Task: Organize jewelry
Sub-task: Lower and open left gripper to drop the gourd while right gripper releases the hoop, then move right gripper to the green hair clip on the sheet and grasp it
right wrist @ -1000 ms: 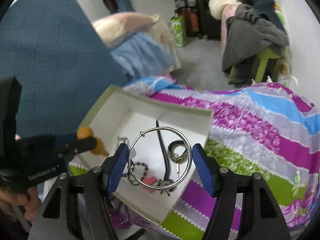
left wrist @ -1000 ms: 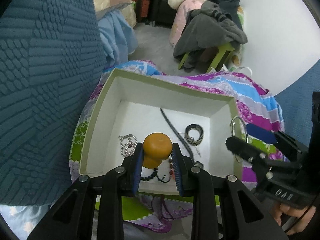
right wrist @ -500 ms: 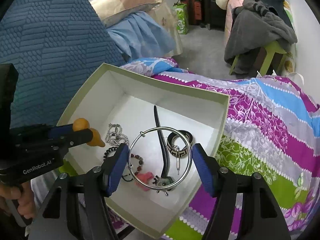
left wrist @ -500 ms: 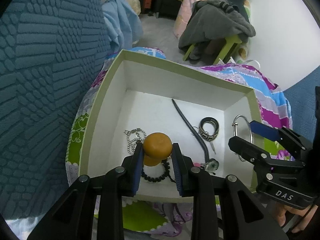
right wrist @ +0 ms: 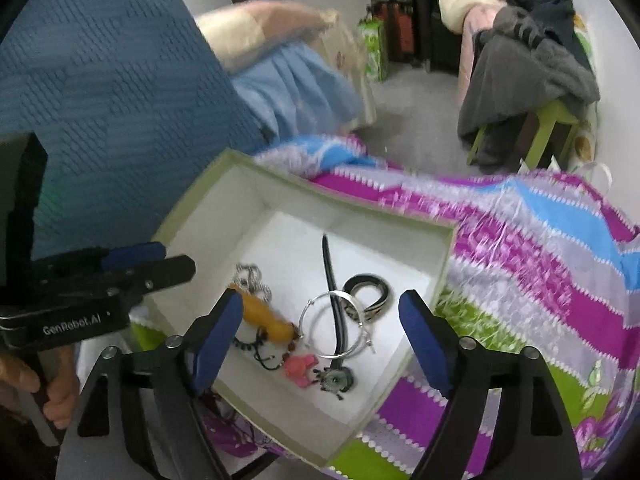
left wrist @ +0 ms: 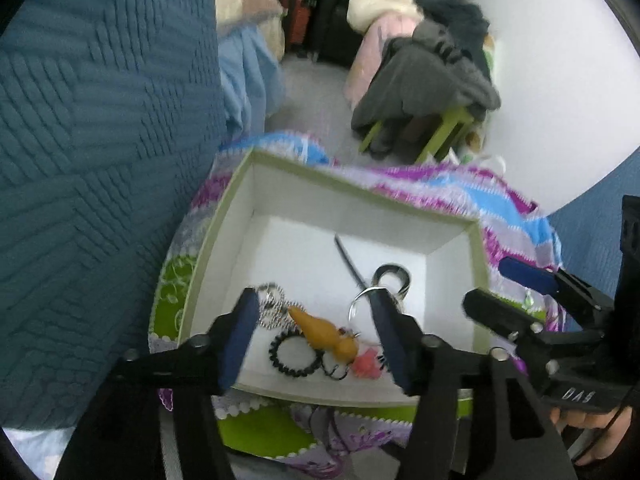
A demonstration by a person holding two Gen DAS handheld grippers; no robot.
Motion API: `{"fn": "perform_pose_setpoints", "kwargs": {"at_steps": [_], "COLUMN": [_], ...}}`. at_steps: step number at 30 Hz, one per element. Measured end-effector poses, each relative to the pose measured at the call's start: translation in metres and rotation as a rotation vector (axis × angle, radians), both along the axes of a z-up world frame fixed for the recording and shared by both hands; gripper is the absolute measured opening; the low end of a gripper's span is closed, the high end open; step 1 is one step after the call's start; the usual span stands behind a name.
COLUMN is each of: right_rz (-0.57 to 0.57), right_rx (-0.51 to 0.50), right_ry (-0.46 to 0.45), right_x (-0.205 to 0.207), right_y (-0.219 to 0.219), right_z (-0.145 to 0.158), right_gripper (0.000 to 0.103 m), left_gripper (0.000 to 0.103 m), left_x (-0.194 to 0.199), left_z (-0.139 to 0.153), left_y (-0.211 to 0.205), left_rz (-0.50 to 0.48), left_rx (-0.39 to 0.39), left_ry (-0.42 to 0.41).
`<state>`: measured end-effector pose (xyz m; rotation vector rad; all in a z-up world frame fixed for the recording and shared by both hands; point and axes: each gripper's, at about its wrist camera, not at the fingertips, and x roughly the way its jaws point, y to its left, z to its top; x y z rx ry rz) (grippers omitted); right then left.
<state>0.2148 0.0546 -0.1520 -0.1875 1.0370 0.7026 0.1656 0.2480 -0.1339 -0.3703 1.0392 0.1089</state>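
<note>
A white box with a green rim sits on a striped cloth. My left gripper hangs over its near edge with its jaws opening. The orange pendant lies loose on the box floor between them, untouched. My right gripper is opening too. The silver hoop rests on the box floor below it, free of both pads. Also in the box are a black bead bracelet, a silver chain, a banded bangle, a black stick and a pink charm.
The purple, blue and green striped cloth spreads to the right of the box. A teal quilted surface rises close on the left. Beyond the box is grey floor, and a green stool piled with grey clothes. A hand holds the left gripper.
Both grippers have opened. The orange pendant dropped from the left jaws and the silver hoop from the right jaws onto the box floor. Both views have pulled back a little from the box.
</note>
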Motion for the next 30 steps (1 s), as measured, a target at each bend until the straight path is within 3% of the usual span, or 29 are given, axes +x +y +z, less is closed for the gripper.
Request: {"fn": "perform_pose_setpoints", "kwargs": {"at_steps": [9,16,20,25,30], "right_rz": [-0.130,-0.301,-0.390,-0.506,-0.595], "right_rx": [0.077,0.045,0.013,-0.037,-0.086], "right_ry": [-0.179,-0.242,-0.263,-0.204,-0.062], "right_x": [0.009,0.025,0.034,0.053,0.067], "right_y": [-0.074,-0.162,-0.216,-0.277,-0.322], "right_z": [0.059,0.064,0.053,0.009,-0.053], "right_gripper": [0.079,0.079,0.079,0.075,0.057], "left_gripper": [0.067,0.067,0.067,0.067,0.067], "left_x": [-0.004,-0.006,-0.009,-0.010,-0.010], "left_z": [0.047,0.070,0.082,0.088,0.090], "left_y": [-0.040,-0.081,-0.101,-0.106,-0.104], "left_rz": [-0.031,-0.092,-0.117,-0.100,-0.076], "left_rx": [0.036,0.052,0.065,0.065,0.074], "left_ry": [-0.081,-0.113,-0.127,-0.132,-0.125]}}
